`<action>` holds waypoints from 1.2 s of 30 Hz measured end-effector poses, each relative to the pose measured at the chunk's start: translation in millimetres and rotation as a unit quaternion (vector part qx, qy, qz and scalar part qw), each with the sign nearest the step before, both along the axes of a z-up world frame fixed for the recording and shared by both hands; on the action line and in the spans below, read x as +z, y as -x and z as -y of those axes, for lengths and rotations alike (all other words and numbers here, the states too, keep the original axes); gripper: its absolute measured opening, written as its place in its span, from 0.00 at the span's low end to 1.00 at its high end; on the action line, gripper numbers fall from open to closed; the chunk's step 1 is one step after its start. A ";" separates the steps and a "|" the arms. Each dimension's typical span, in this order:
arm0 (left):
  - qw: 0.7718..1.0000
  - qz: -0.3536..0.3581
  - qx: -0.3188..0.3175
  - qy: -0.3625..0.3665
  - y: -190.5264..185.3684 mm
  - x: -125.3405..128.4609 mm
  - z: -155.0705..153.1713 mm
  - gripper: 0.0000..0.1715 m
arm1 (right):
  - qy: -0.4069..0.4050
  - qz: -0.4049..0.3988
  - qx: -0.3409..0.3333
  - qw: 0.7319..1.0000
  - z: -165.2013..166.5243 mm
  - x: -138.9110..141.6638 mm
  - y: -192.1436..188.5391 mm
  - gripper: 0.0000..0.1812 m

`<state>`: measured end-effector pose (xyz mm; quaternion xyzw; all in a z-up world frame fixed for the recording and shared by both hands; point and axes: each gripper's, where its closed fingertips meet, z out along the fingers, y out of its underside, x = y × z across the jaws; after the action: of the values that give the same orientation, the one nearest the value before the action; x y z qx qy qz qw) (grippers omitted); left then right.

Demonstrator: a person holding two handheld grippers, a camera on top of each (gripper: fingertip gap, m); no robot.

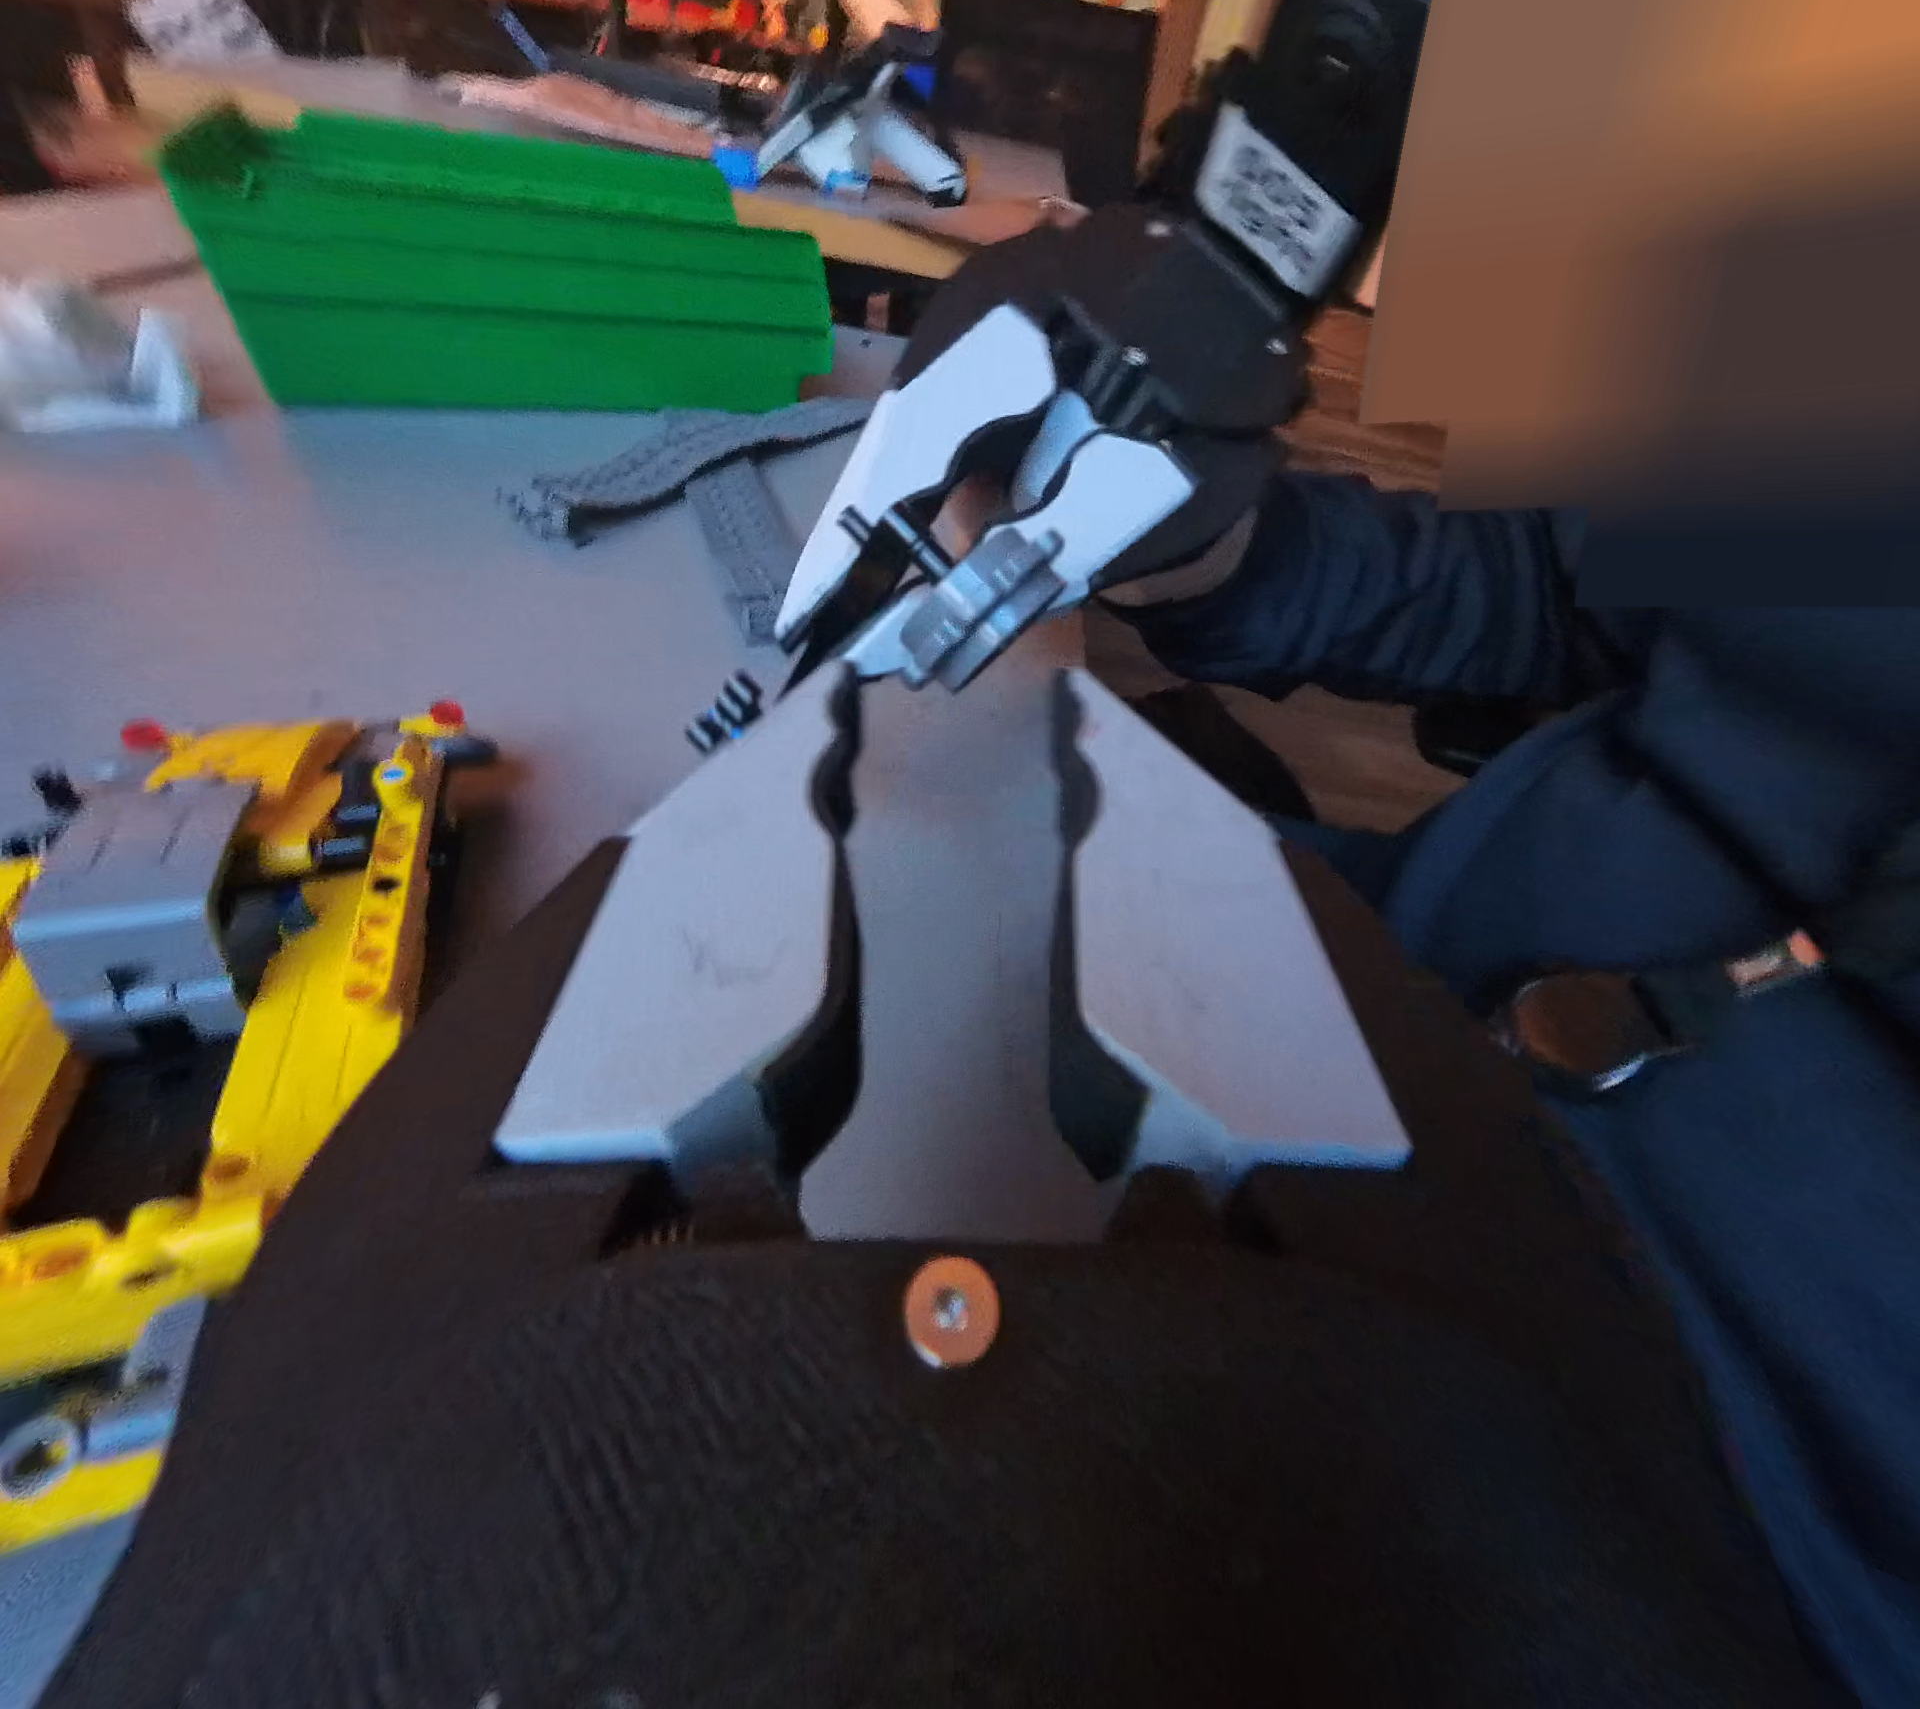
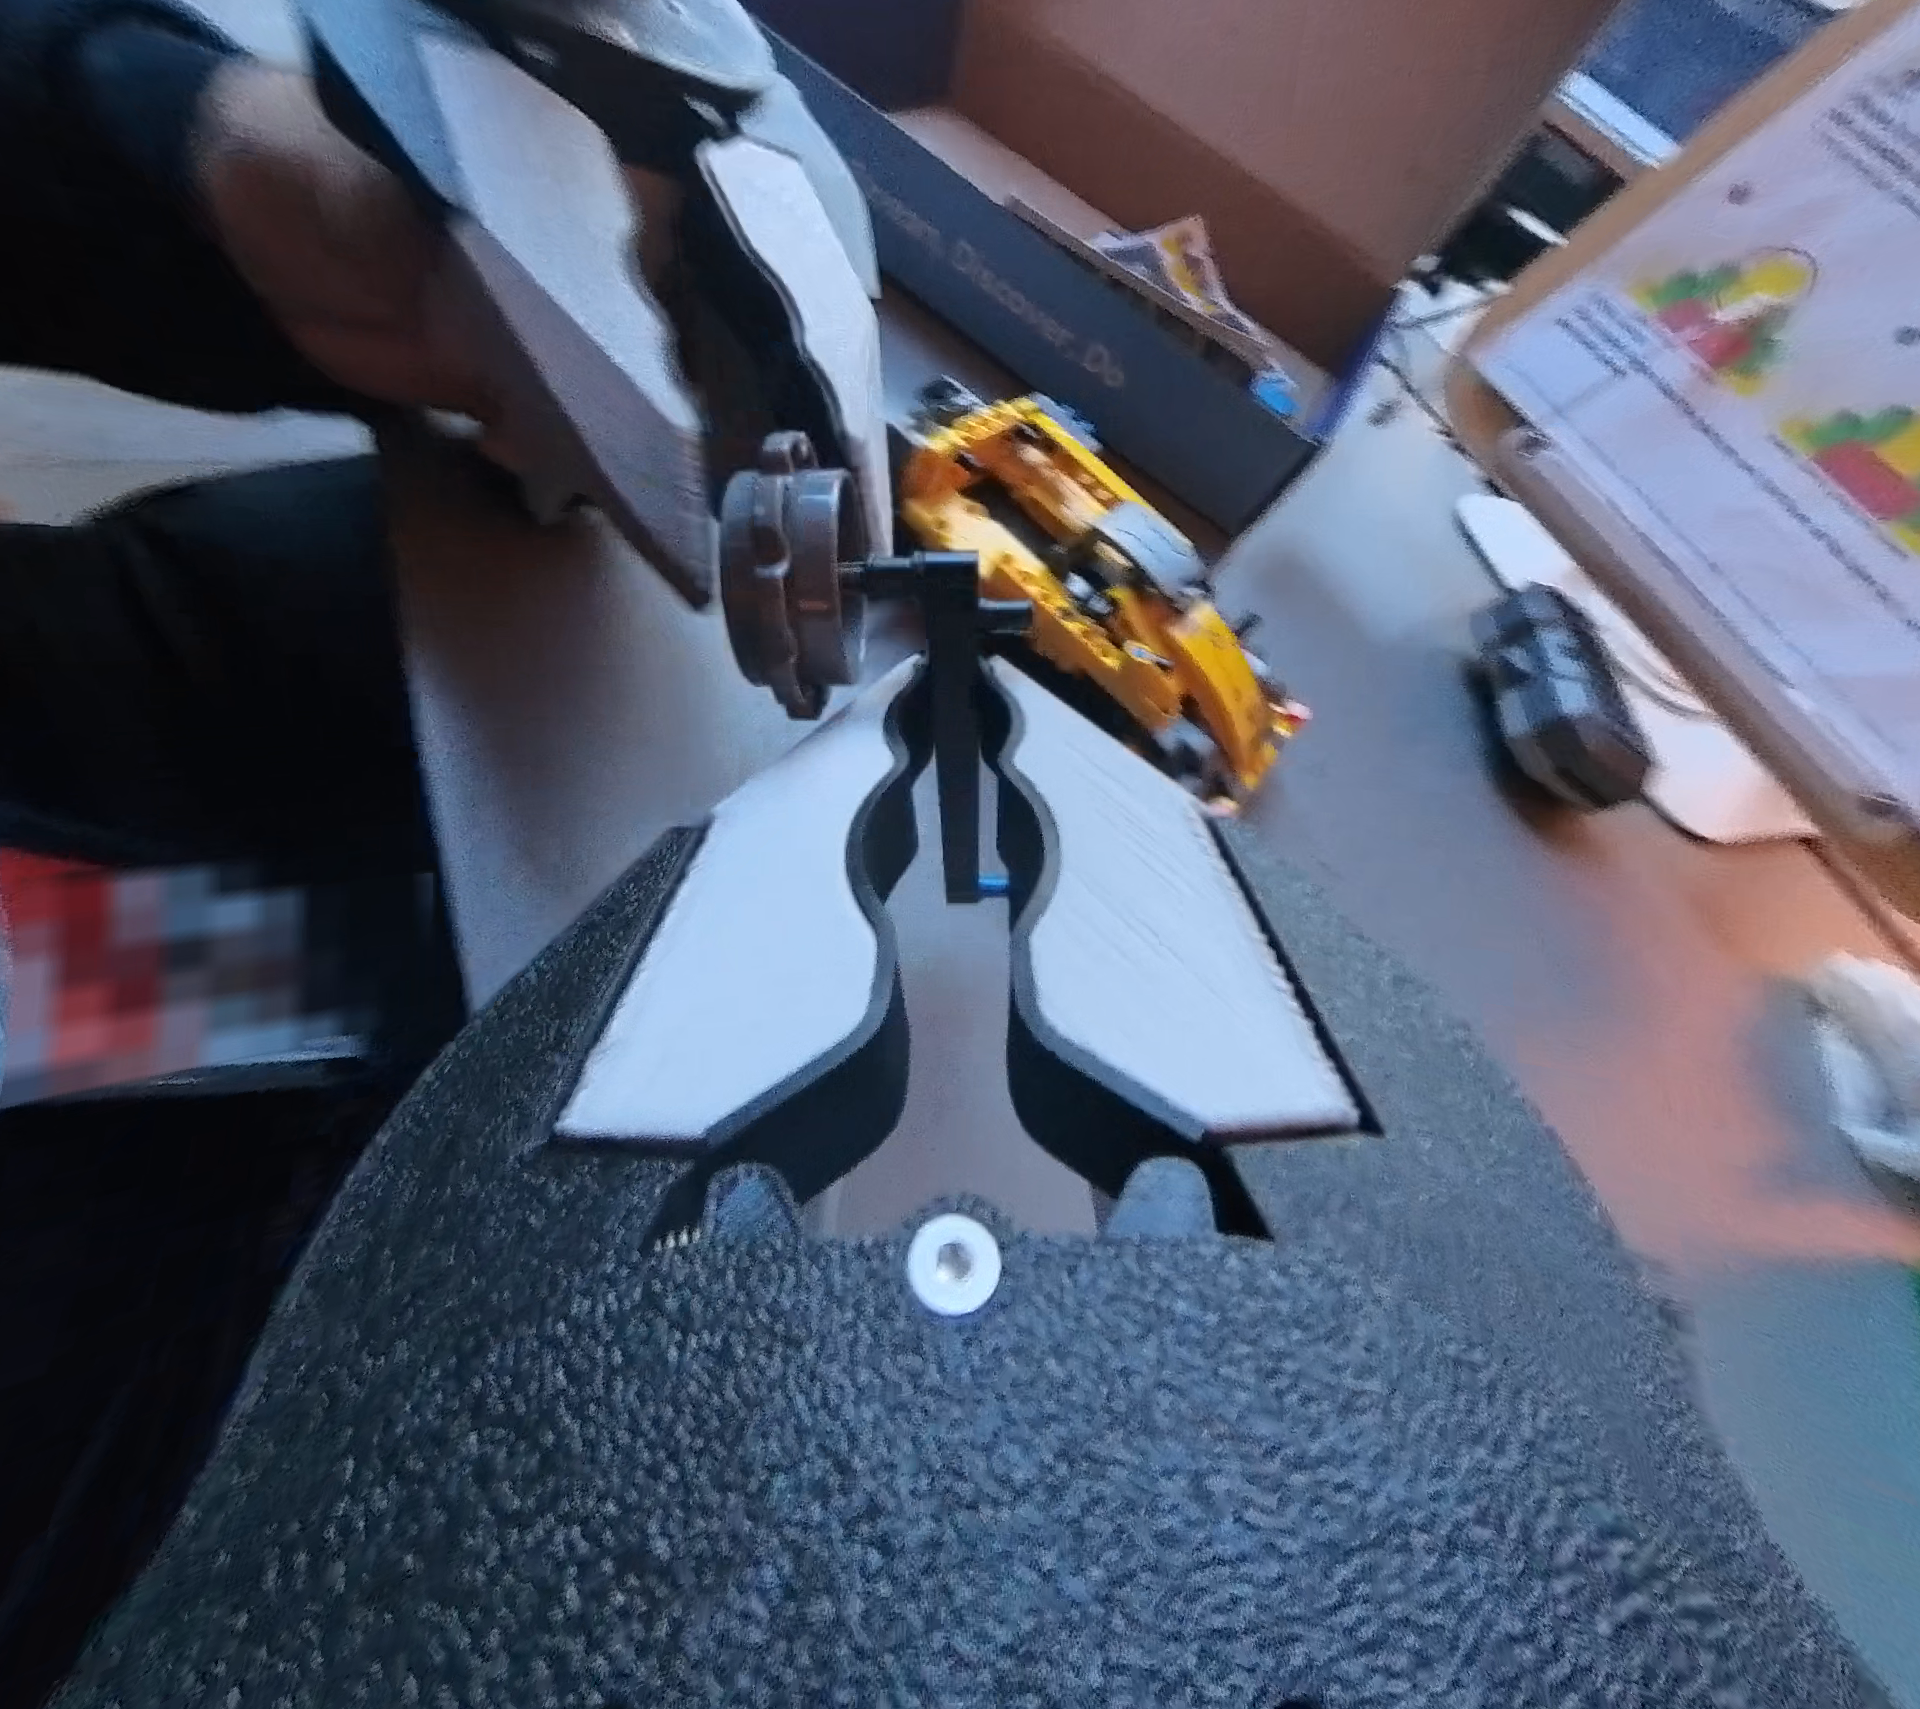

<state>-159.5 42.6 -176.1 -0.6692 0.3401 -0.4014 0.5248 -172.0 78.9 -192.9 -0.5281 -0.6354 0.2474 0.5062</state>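
Right now the right gripper [image 2: 951, 672] pinches a black beam piece [image 2: 958, 755]. Left gripper [image 2: 790, 589] clamps the grey wheel hub [image 2: 784, 584] on that piece's axle, above the table [image 2: 1382, 724]; yellow brick-built car [image 2: 1101, 579] just behind.

Landmark: yellow brick-built car [image 1: 208, 984] on the grey table [image 1: 364, 537]
Behind it: stacked green baseplates [image 1: 499, 288]
Right of those: grey track pieces [image 1: 675, 464]
Beyond the car: dark long box [image 2: 1039, 309] (lettered)

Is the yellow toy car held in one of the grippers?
No, the yellow toy car sits on the table; the right gripper pinches a black rod piece.
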 end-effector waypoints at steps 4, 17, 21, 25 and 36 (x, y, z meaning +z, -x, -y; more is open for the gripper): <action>0.992 0.055 -0.002 0.111 -6.9 10.5 1.5 0.49 | -0.145 0.048 -0.071 0.986 -11.0 2.4 -2.7 0.02; 0.986 0.056 0.088 0.133 -8.9 -17.2 -12.4 0.18 | -0.242 0.062 -0.116 0.961 -12.0 -5.0 -0.5 0.03; 0.982 0.061 0.124 0.127 -1.2 -17.0 -26.0 0.18 | -0.232 0.041 -0.139 0.962 -24.9 -3.4 4.3 0.03; 0.976 0.090 0.145 0.133 6.6 -13.7 -35.2 0.18 | -0.205 0.019 -0.137 0.969 -33.6 -1.3 11.6 0.03; 0.962 0.169 0.155 0.149 24.0 -5.1 -44.4 0.18 | -0.141 -0.026 -0.125 0.982 -41.4 5.0 28.5 0.04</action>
<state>-183.6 87.1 -181.2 -0.7065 0.0747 -0.4689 0.5248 -200.5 120.3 -188.0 -0.5201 -0.5795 0.1032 0.6189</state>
